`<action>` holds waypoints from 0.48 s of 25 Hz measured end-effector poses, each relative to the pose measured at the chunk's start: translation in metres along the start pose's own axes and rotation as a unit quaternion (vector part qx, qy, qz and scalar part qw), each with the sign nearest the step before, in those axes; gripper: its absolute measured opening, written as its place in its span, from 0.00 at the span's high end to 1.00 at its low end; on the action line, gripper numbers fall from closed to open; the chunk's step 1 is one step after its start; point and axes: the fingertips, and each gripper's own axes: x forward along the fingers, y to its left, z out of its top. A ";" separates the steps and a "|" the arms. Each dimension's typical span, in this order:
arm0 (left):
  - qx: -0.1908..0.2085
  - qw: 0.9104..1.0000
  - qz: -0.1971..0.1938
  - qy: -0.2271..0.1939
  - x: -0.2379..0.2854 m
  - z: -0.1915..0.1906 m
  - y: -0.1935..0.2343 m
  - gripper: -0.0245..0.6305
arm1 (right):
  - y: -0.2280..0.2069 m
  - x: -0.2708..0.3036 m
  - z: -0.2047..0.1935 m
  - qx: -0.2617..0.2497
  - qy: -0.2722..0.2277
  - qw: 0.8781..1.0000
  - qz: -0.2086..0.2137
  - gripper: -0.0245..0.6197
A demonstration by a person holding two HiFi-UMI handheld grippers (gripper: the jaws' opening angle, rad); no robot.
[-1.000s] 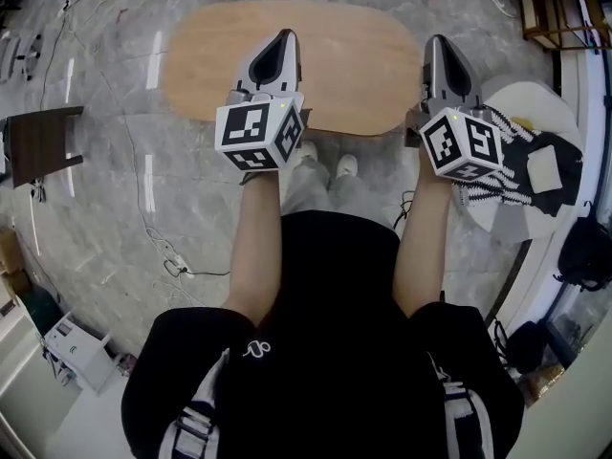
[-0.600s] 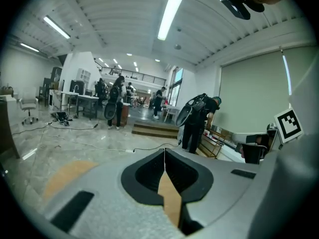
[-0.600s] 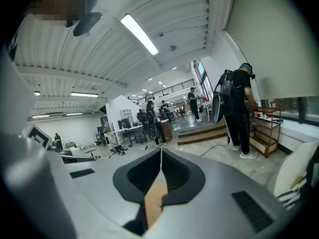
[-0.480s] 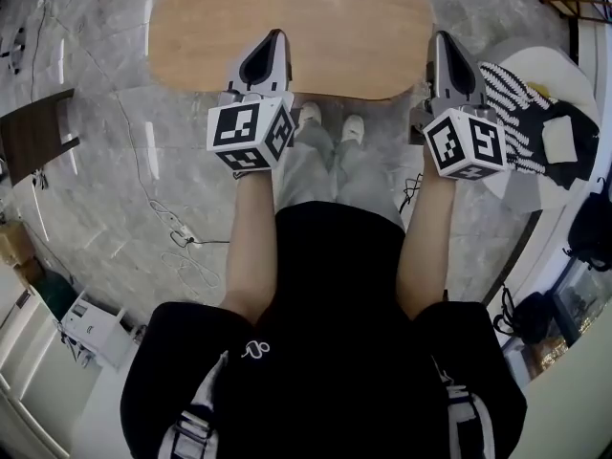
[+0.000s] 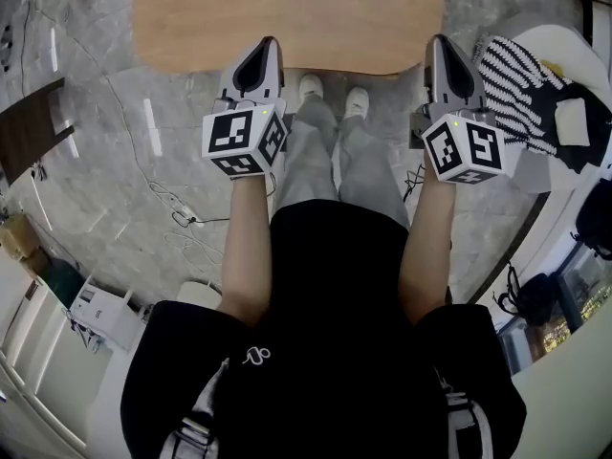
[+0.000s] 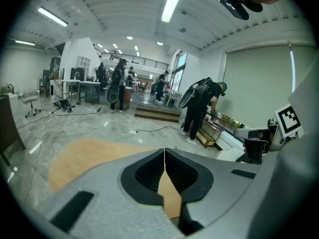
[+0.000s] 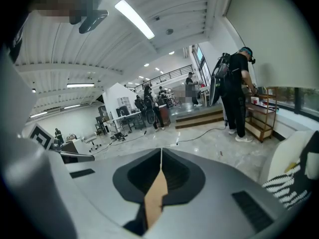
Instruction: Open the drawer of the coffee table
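Note:
An oval light-wood coffee table [image 5: 287, 17] lies on the marble floor ahead of my feet; its top also shows as the table [image 6: 79, 158] in the left gripper view. No drawer shows in any view. My left gripper [image 5: 265, 46] hangs over the table's near edge, jaws shut with nothing between them. My right gripper [image 5: 442, 44] hangs by the table's near right end, also shut and empty. In the left gripper view the left gripper [image 6: 164, 151] has its tips touching; in the right gripper view the right gripper [image 7: 161, 151] does too.
A white seat [image 5: 559, 51] with a black-and-white striped cloth [image 5: 521, 89] stands at the right. A dark wooden stool [image 5: 33, 132] is at the left. Cables [image 5: 177, 223] run across the floor. Several people [image 6: 202, 108] stand farther off in the room.
Both grippers have come down and toward me, from over the table top to its near edge. The view has tipped lower, showing more of my legs. The jaws stayed shut.

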 end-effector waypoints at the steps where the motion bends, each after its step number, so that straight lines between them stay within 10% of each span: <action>1: -0.001 1.000 0.003 0.007 -0.001 -0.009 0.004 0.95 | 0.001 0.001 -0.008 0.001 0.007 1.000 0.001 0.94; 12: -0.017 0.997 0.017 0.075 0.008 -0.102 0.037 0.95 | 0.010 0.016 -0.106 0.000 0.084 0.996 0.019 0.94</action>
